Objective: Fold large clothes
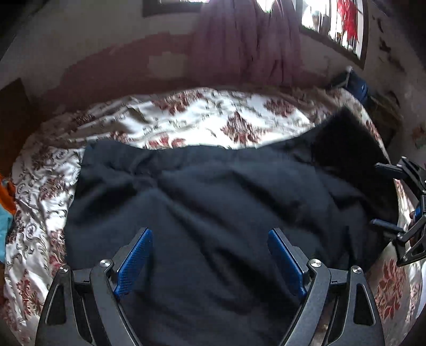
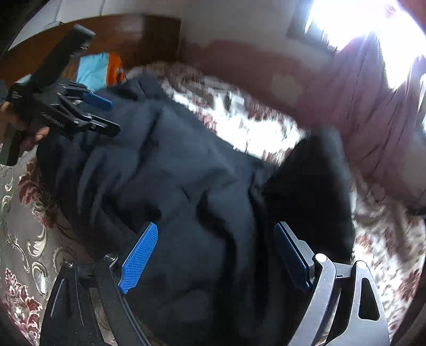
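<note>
A large dark navy garment (image 1: 207,202) lies spread and wrinkled on a bed with a white and red floral cover (image 1: 202,119). It also fills the right wrist view (image 2: 186,173). My left gripper (image 1: 210,234) is open and empty, hovering over the near part of the garment. My right gripper (image 2: 215,229) is open and empty above the garment's near edge. The right gripper shows at the right edge of the left wrist view (image 1: 383,194), open. The left gripper shows at the left of the right wrist view (image 2: 109,114), open, held in a hand.
A dark red curtain (image 1: 245,42) hangs below a bright window (image 2: 359,24) behind the bed. A wooden headboard (image 2: 111,34) stands at one end, with blue and orange cloth (image 2: 101,69) beside it. A blue and grey object (image 1: 354,82) lies at the bed's far right corner.
</note>
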{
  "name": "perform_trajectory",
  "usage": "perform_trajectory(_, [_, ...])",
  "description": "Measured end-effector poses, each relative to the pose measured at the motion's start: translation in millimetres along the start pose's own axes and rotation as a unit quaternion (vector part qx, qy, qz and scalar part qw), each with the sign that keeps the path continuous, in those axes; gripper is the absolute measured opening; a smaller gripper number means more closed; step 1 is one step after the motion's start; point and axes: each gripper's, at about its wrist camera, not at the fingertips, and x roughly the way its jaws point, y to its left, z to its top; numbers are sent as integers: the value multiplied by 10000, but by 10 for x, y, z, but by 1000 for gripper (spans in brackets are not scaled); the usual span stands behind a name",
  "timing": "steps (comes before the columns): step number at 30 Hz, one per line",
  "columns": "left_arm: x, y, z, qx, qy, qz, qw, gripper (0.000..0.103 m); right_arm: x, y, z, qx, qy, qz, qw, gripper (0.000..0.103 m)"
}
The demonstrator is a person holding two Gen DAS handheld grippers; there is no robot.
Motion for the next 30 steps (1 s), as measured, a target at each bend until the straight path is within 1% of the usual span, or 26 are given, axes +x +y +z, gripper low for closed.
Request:
perform_trajectory(1, [51,-2,-11,10,82,49,10000,87,131,-78,-21,156,157,-67,9997,85])
perform_trajectory(3, [148,3,-23,49,185,248,9995,87,300,-199,-37,397,276,-145,9987,85])
perform_trajectory(4, [182,13,-18,58,188,343,9992,89,403,-285,-29,560,332,-153,9978,85])
perform_trajectory(5, [208,30,-14,88,104,406,9991,90,498,-351,-14,685,388,-142,9968,85])
perform_trajectory(7, [253,94,12,32,32,723,9974,90,687,-473,52,868,567,-144,9945,85])
perform_trajectory(9, [281,187,19,-108,-85,1037,9945,90,823,-571,120,1081,632,-153,9920,85])
perform_trajectory(11, [312,294,11,-310,-164,1160,9926,90,952,-662,207,1275,680,-130,9894,85])
perform_trajectory(13, [361,356,4,-470,-153,1187,9917,93,1126,-725,262,1435,821,11,9862,87])
perform_trajectory(14, [375,380,7,-508,-131,1203,9914,95,1213,-726,261,1478,915,86,9847,91])
perform_trajectory(15, [419,394,25,-506,-84,1251,9908,100,1265,-738,247,1509,997,162,9834,93])
perform_trajectory(16, [468,399,43,-472,6,1293,9905,103,1347,-763,224,1535,1100,269,9816,95])
perform_trajectory(19, [646,408,102,-355,338,1273,9906,103,1594,-730,232,1657,1339,538,9756,99])
perform_trajectory(21, [711,415,124,-341,446,1261,9904,103,1729,-720,241,1635,1390,594,9749,101])
perform_trajectory(25, [771,416,119,-341,468,1209,9910,103,1831,-656,173,1591,1244,584,9776,102])
perform_trajectory(28, [783,403,99,-316,399,1158,9920,103,1727,-659,150,1576,1052,517,9805,102])
perform_trajectory(30, [749,424,57,-352,268,1043,9936,103,1646,-662,124,1577,860,492,9825,102])
